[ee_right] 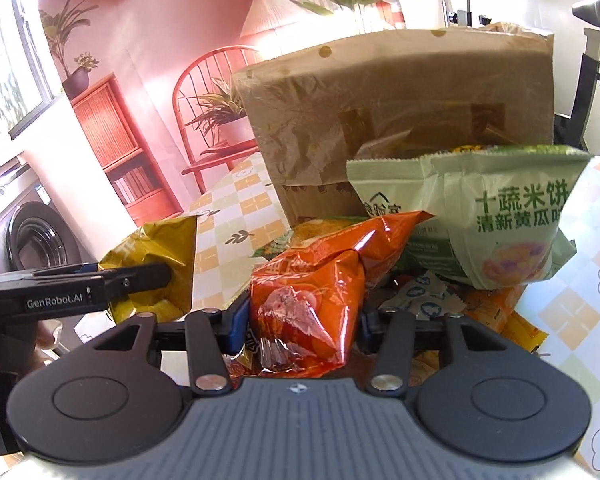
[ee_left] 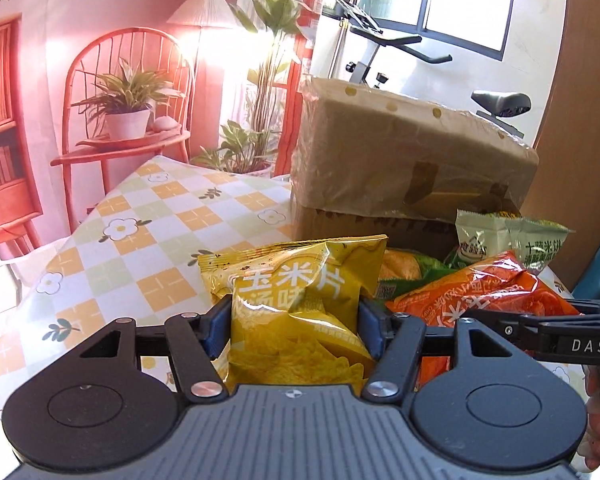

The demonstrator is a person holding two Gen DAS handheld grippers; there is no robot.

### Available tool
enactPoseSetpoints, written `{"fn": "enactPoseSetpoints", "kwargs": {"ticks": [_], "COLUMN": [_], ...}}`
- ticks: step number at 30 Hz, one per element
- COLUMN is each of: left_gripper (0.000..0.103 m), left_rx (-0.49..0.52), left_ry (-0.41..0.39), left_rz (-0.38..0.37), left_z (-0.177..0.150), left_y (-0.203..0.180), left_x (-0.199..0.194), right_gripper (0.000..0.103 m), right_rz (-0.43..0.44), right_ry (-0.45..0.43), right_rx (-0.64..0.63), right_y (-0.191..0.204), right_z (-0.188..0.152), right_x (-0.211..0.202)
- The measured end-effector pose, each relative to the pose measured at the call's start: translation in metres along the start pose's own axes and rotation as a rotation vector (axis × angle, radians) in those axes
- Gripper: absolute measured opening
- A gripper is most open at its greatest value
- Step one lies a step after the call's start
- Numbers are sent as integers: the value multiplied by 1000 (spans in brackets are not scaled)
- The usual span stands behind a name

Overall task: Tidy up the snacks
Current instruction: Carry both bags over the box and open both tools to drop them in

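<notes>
A checked tablecloth (ee_left: pixel 148 240) with yellow and green squares and small flowers lies under and ahead of both pairs of jaws. Straight ahead of them, past the snacks, a cardboard box (ee_left: pixel 400 152) wrapped in clear film sits on a second box.

Ahead and to the right of the right gripper's jaws, a pale green rice cracker bag (ee_right: pixel 500 216) rests high on a heap of small packets.

The left gripper (ee_left: pixel 294 326) is partly closed, its blue pads pressing into both sides of a yellow corn chip bag (ee_left: pixel 296 292), which stands upright between the jaws and bulges above them.

The right gripper (ee_right: pixel 302 322) is narrower, pinching the lower part of an orange chip bag (ee_right: pixel 312 280); the bag rises between the jaws and leans ahead over the heap.

The two grippers are side by side, the yellow bag just left of the orange one.
</notes>
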State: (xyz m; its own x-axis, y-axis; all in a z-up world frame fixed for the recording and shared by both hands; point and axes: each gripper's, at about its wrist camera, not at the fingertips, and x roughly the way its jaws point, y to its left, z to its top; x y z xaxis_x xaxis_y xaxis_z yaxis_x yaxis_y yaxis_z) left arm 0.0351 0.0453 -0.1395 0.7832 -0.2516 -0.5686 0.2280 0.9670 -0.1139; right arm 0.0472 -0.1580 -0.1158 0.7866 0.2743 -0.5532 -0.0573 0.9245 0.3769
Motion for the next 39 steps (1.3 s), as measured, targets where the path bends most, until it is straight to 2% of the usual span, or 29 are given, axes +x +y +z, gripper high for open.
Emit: {"fn": "enactPoseSetpoints", "kwargs": {"ticks": [6, 12, 17, 21, 27, 30, 34, 36, 39], "left_gripper": [66, 66, 66, 67, 67, 67, 70, 85, 88], "left_rx": [11, 34, 64, 125, 224, 266, 310, 292, 256], "left_ry": [-90, -184, -210, -224, -209, -175, -117, -89, -52], "left_rz": [24, -2, -16, -11, 15, 42, 65, 69, 48], "left_z": [32, 78, 115, 151, 215, 235, 243, 243, 241], "left_y": [1, -19, -38, -59, -100, -120, -138, -137, -128], "left_x": [-23, -35, -25, -8, 50, 87, 130, 144, 153], "right_gripper": [51, 51, 51, 52, 52, 52, 53, 54, 69], "right_rz": [50, 55, -59, -163, -276, -313, -344, -340, -316], "right_ry": [-84, -218, -313, -346, -342, -297, -210, -166, -121], "right_rx": [-61, -105, -158, -179, -182, -190, -191, -169, -110], "right_y": [18, 21, 3, -21, -53, -67, -85, -93, -102], "right_z": [21, 64, 106, 143, 193, 207, 209, 208, 207], "right_x": [-23, -58, -76, -68, -30, -3, 29, 39, 42]}}
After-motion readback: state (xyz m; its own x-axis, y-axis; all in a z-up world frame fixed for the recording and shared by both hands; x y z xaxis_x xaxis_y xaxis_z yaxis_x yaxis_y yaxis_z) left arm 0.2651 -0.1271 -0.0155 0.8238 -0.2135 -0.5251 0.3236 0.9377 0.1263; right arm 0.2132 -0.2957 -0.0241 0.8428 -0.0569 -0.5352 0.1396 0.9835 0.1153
